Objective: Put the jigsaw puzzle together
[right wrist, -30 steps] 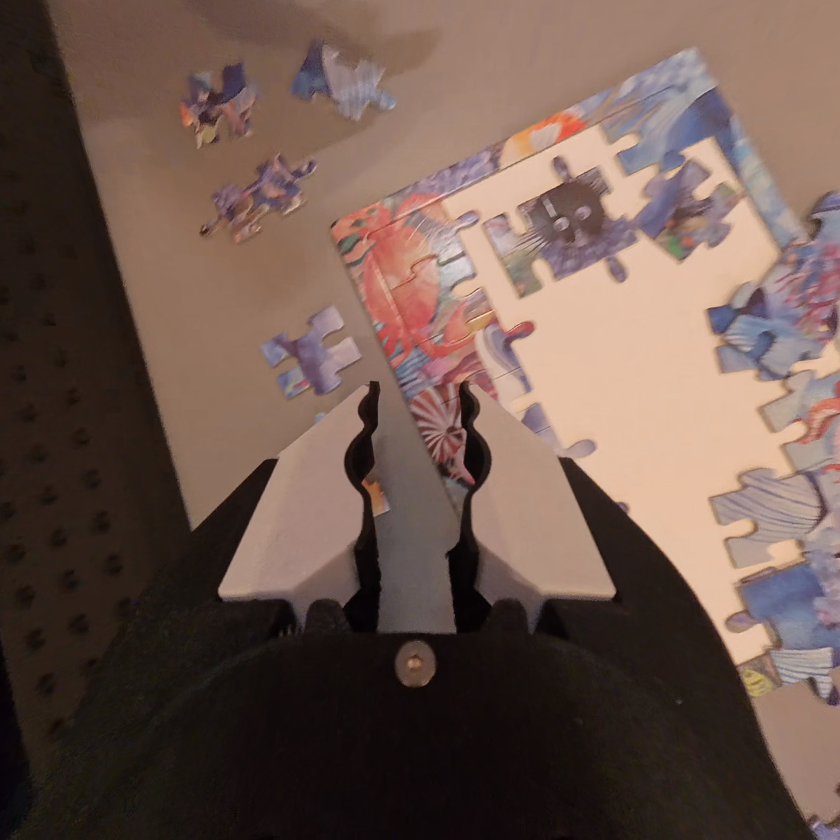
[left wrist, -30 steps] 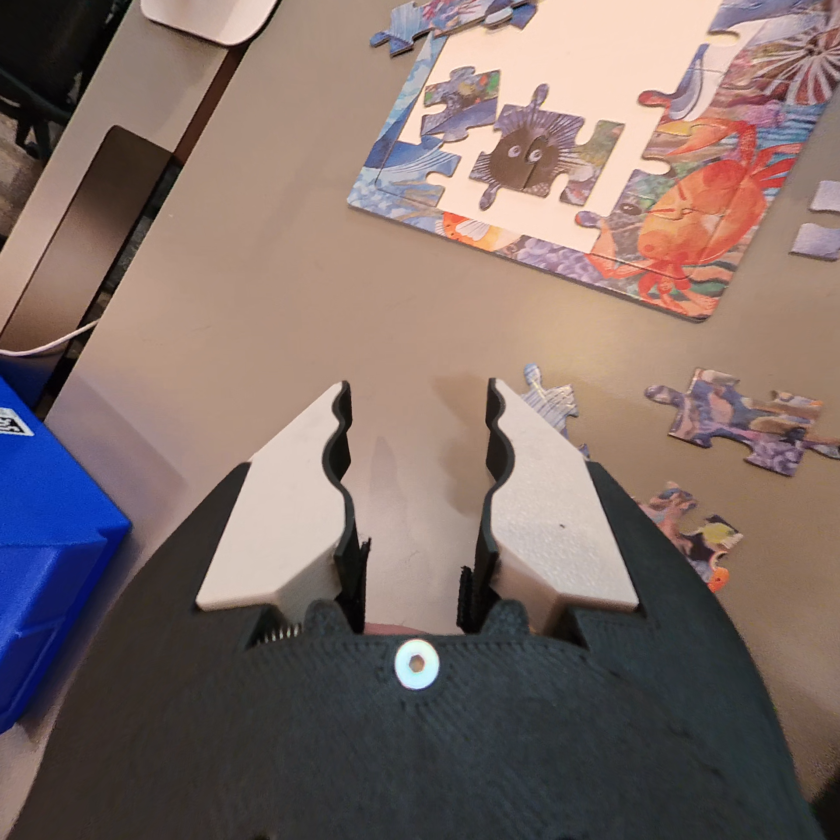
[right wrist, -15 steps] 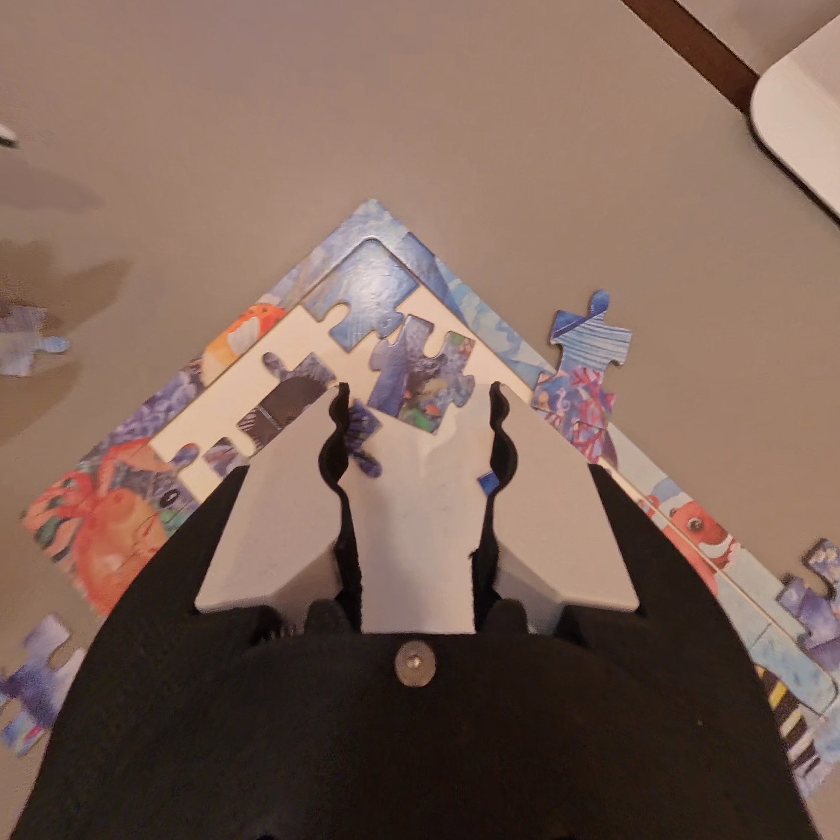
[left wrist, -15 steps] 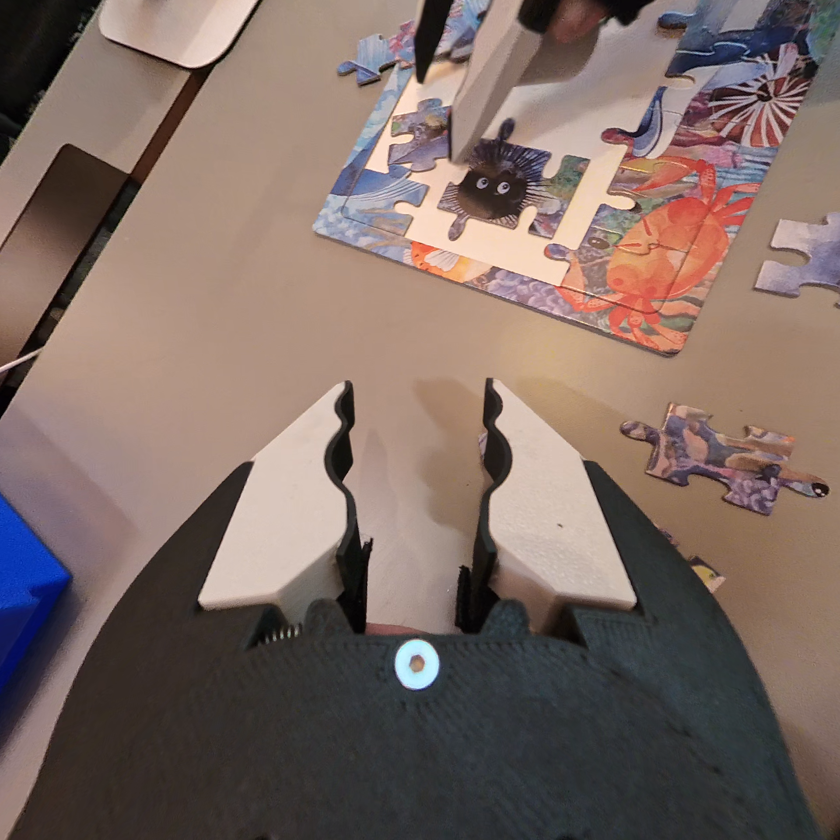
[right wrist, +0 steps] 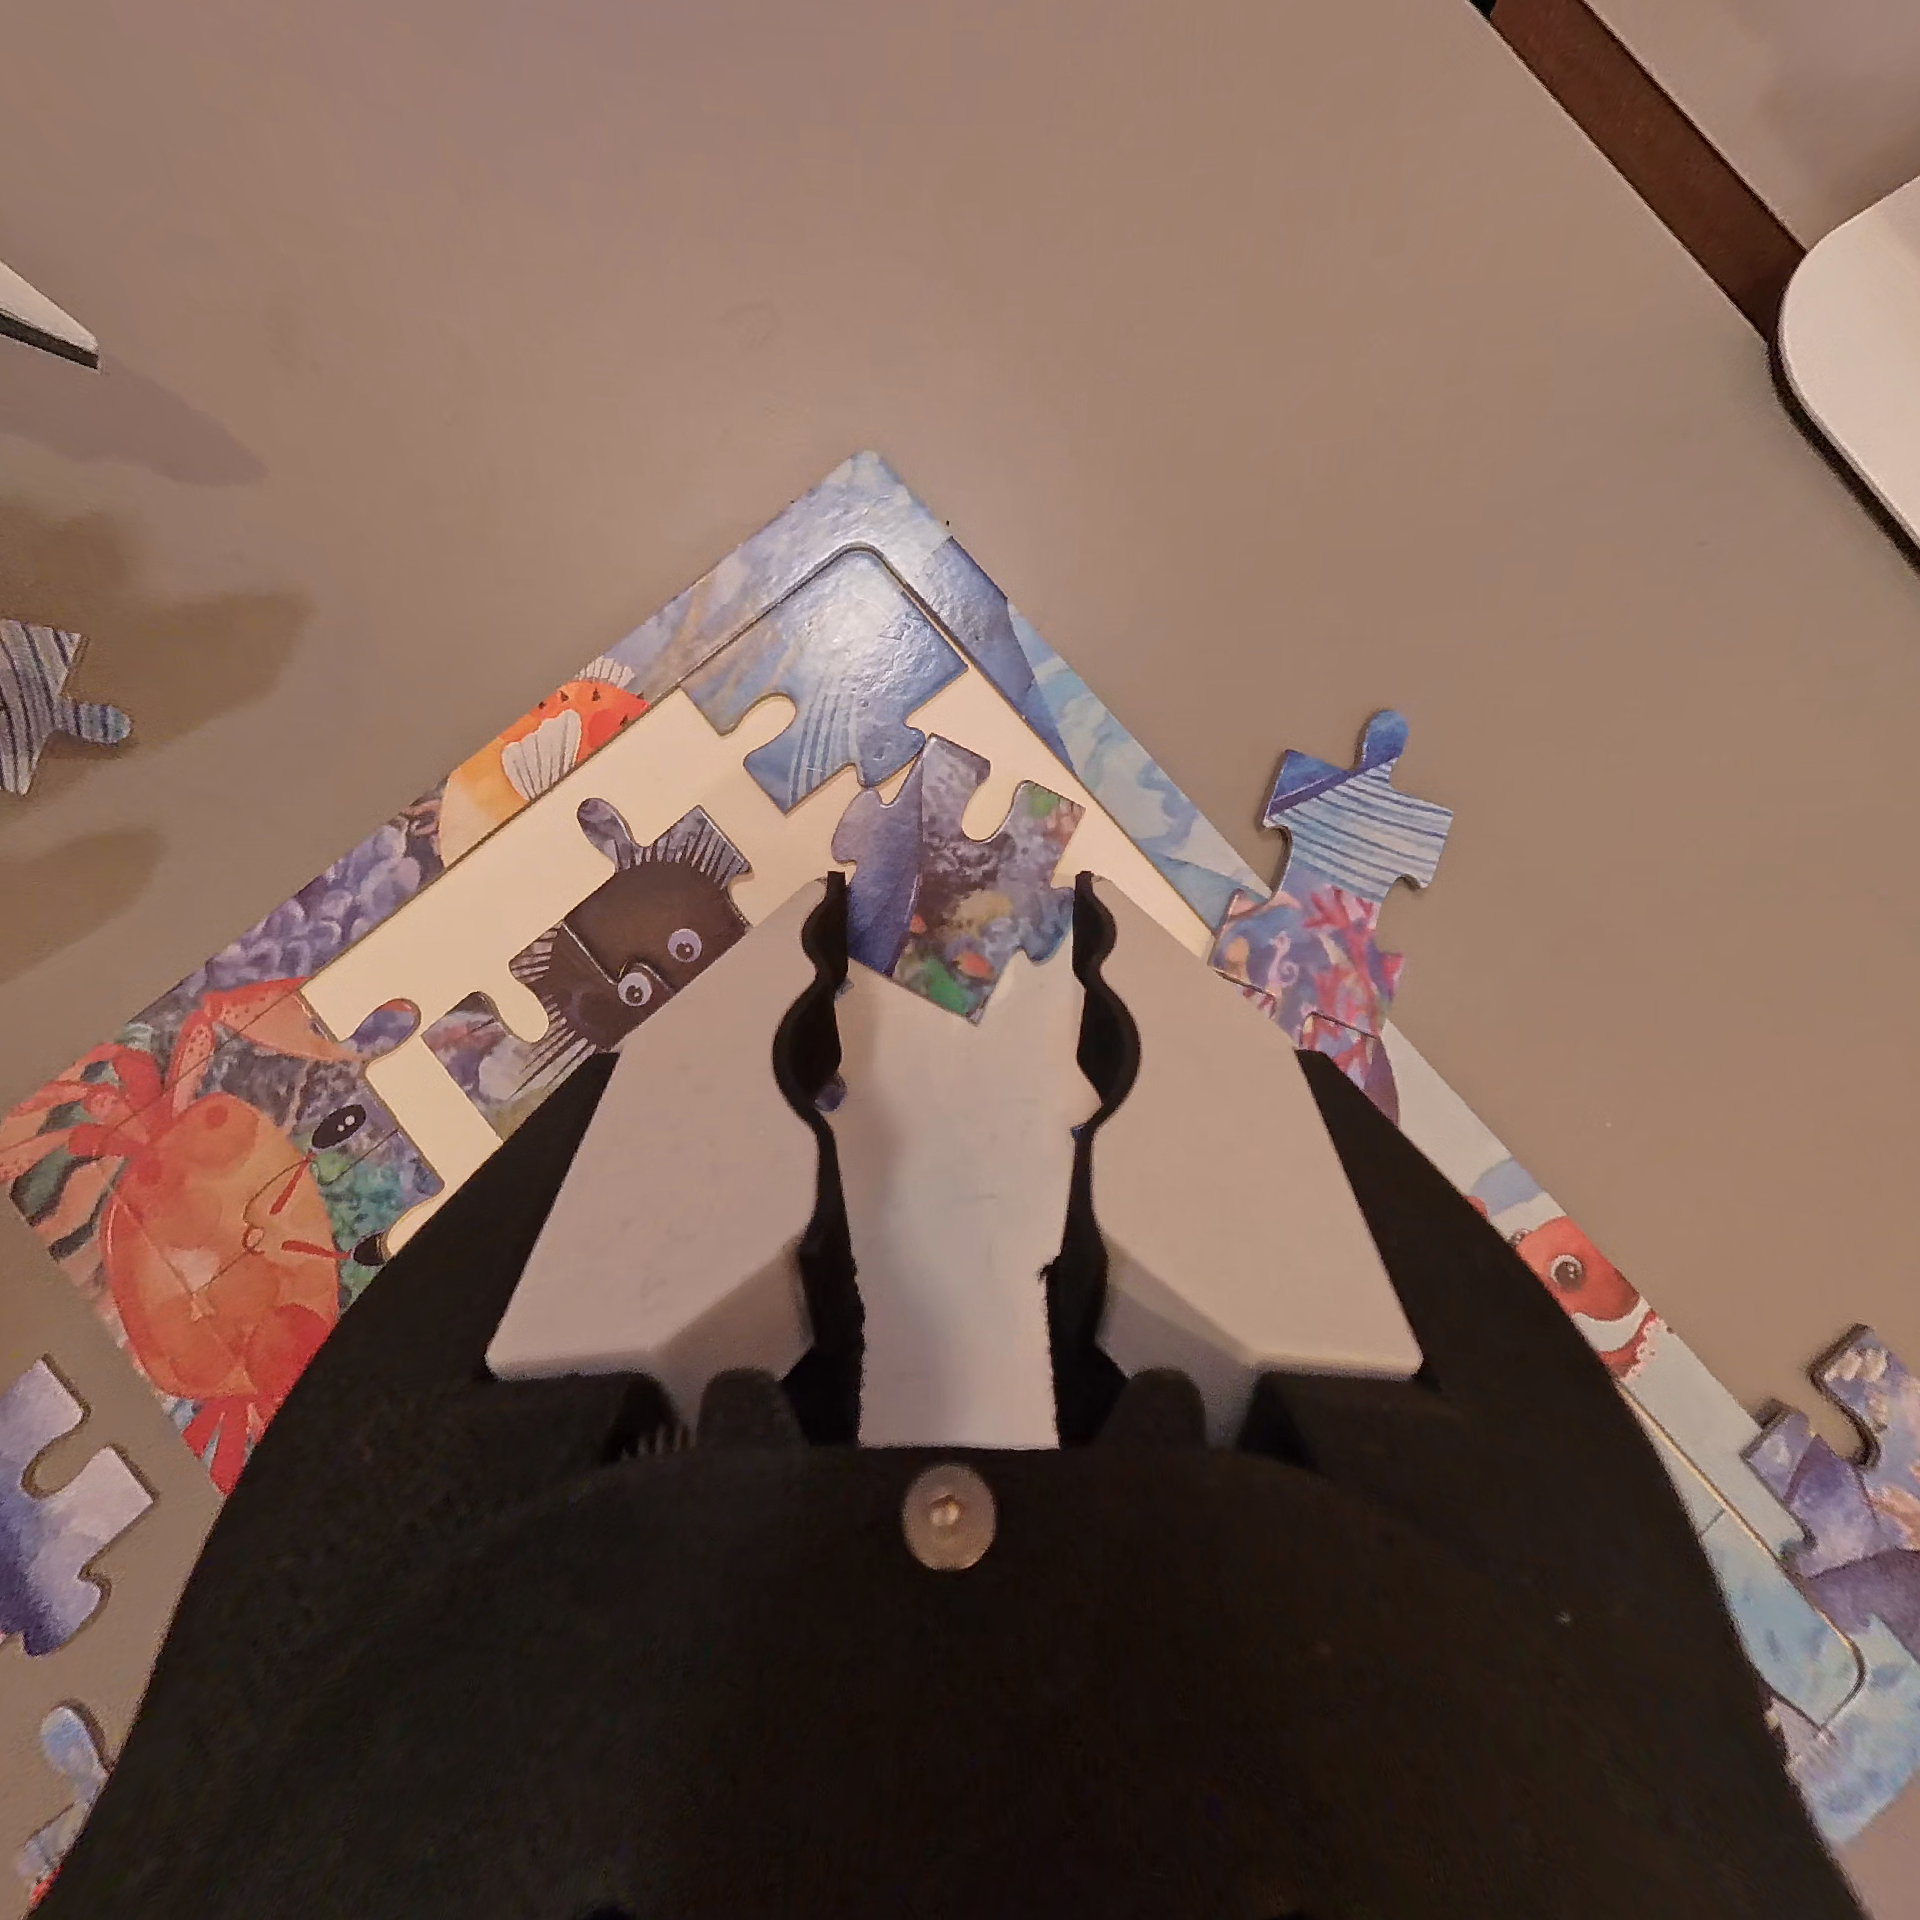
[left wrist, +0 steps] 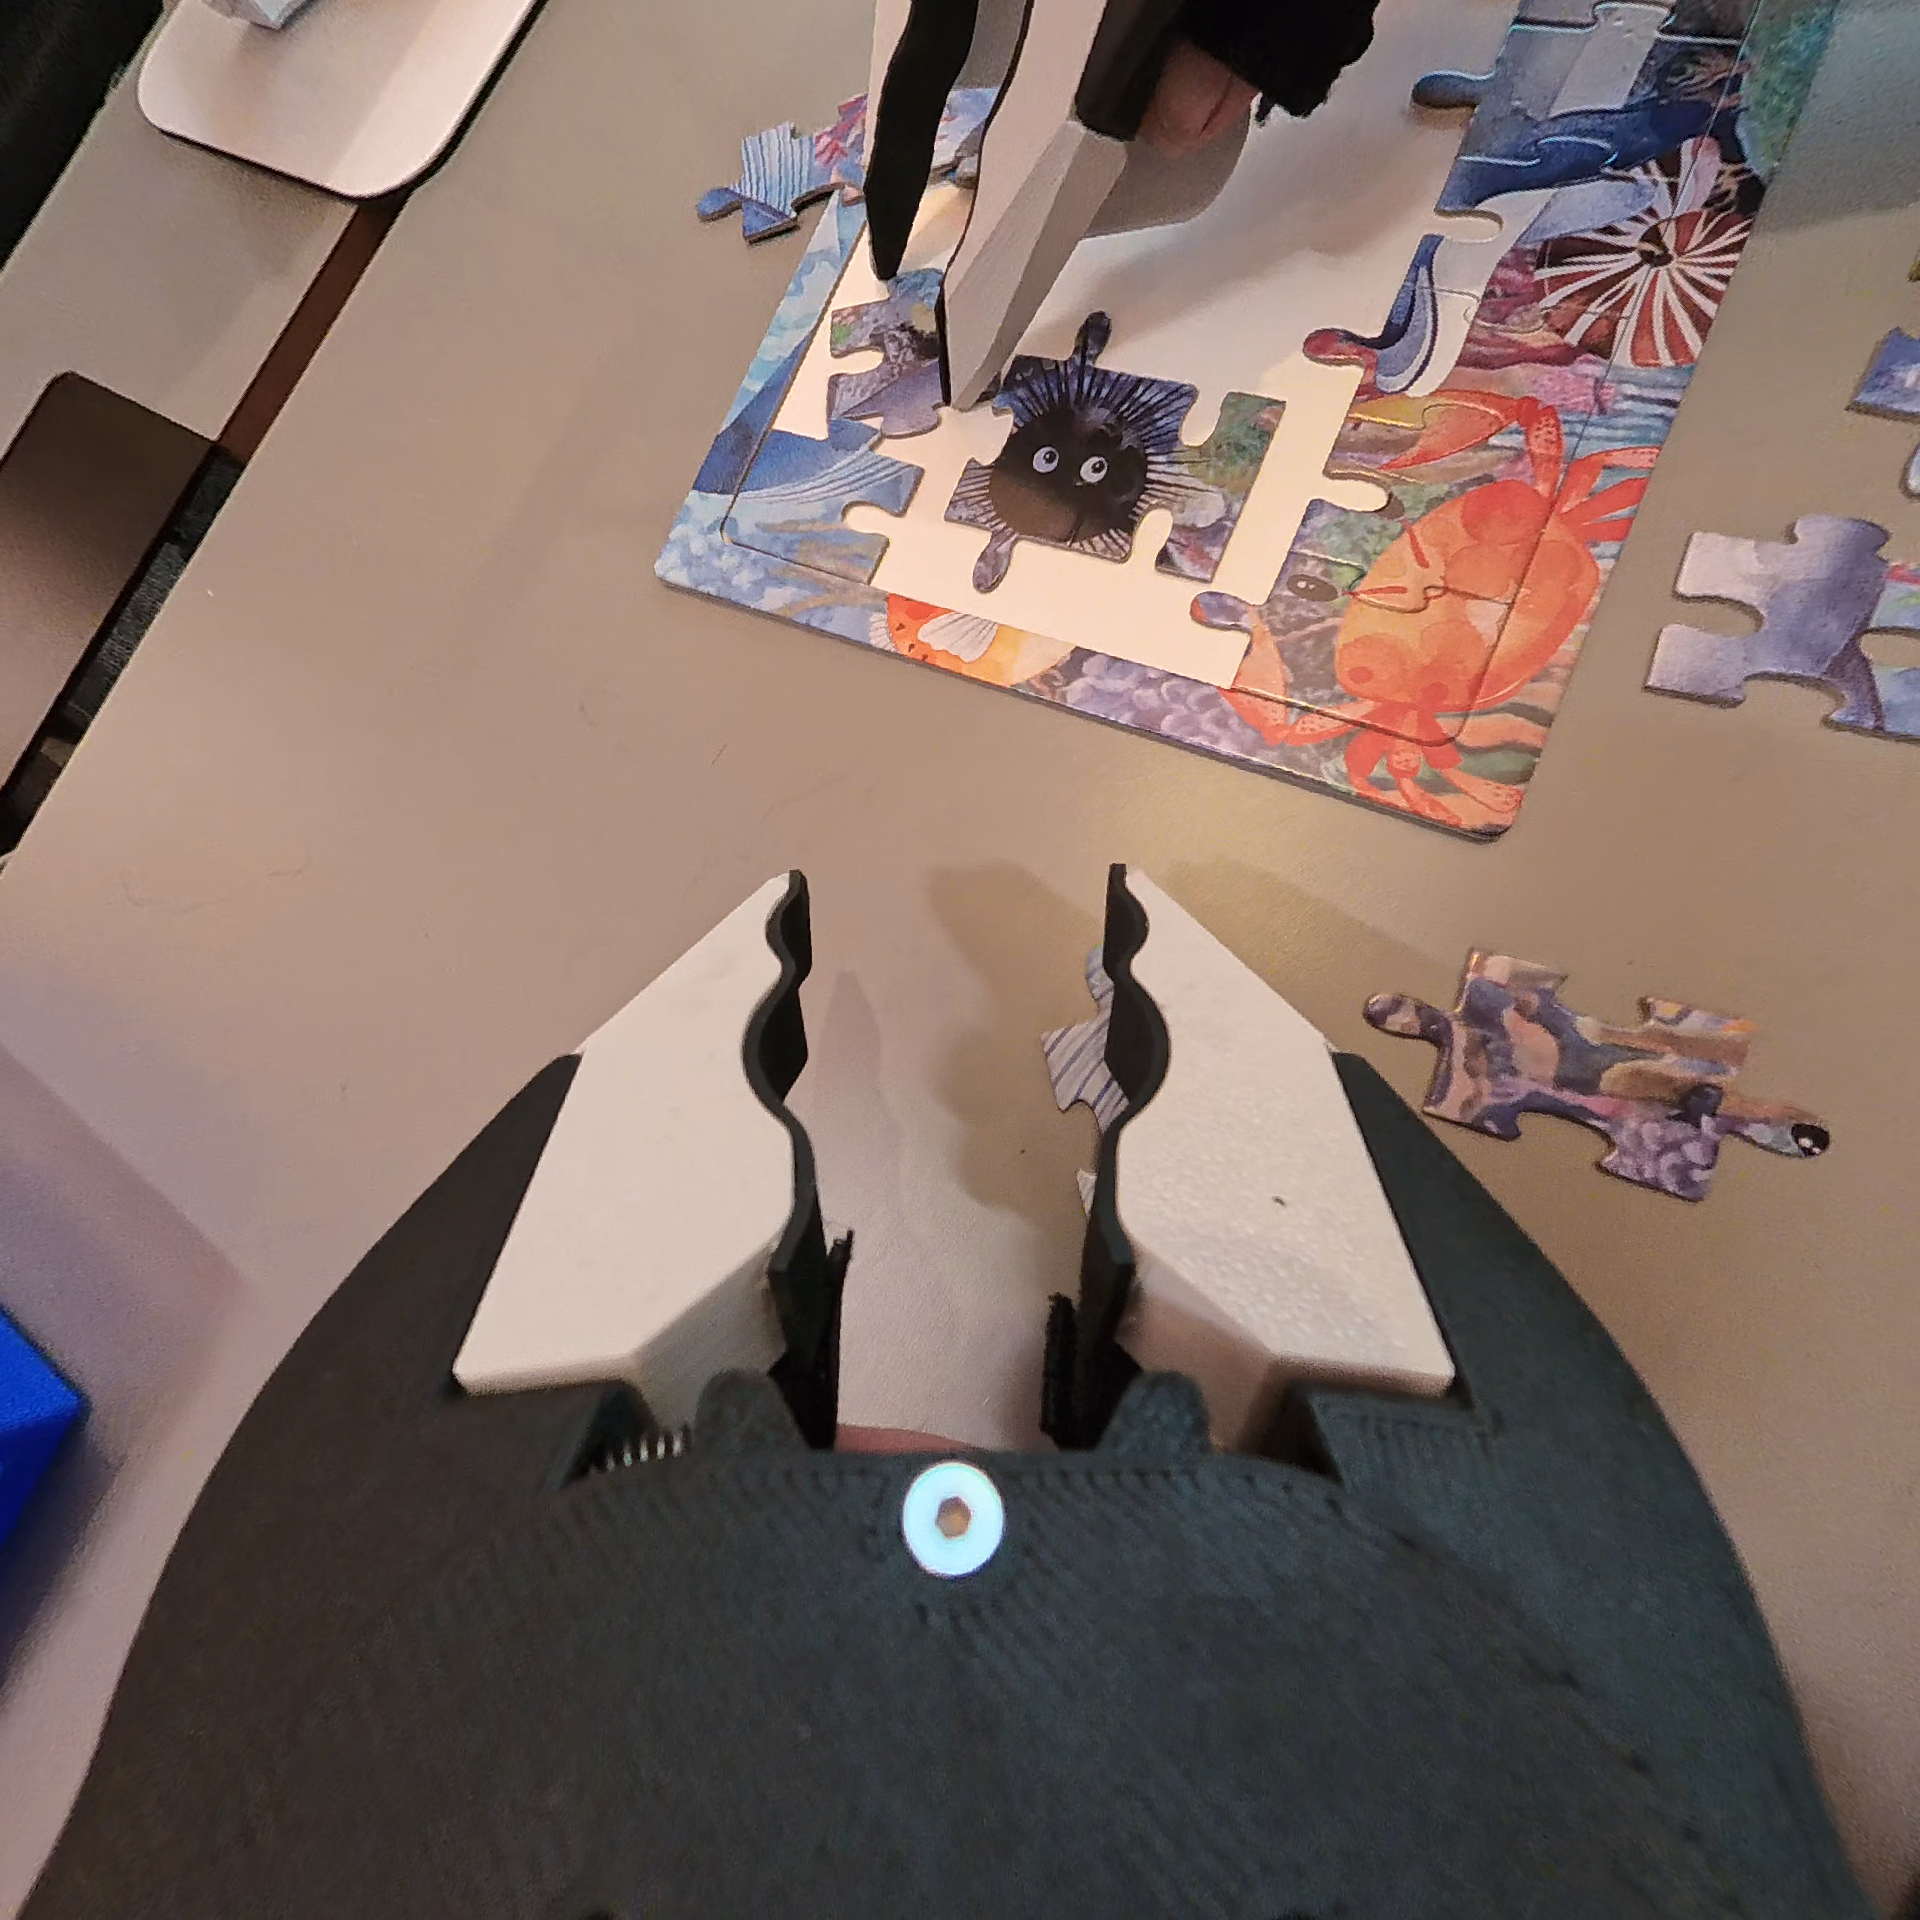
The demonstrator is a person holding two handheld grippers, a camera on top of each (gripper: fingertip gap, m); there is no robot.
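The puzzle tray (left wrist: 1132, 681) lies ahead on the table, with the orange crab corner (left wrist: 1455, 623) filled in. A black urchin piece (left wrist: 1070, 468) and a blue multicoloured piece (right wrist: 940, 821) lie flat on its white base near the corner. My right gripper (right wrist: 956, 883) is shut on the blue piece, one fingertip at each side. It also shows in the left wrist view (left wrist: 925, 332), pointing down on that piece (left wrist: 883, 358). My left gripper (left wrist: 956, 878) is open and empty above the bare table. A blue-striped piece (left wrist: 1075, 1049) lies partly hidden under its right finger.
Loose pieces lie around the tray: a purple one (left wrist: 1590, 1081), a lavender one (left wrist: 1797, 634) and a striped one (right wrist: 1351, 810) against the tray's edge. A white board (left wrist: 343, 94) sits at the far left corner. A blue box (left wrist: 31, 1455) stands at my left. The grippers' ends are close to 15 centimetres from one another.
My right gripper swung over the tray's corner, opened wide, then narrowed its jaws onto the blue piece. My left gripper drifted forward and right. The striped piece now shows beside its right finger.
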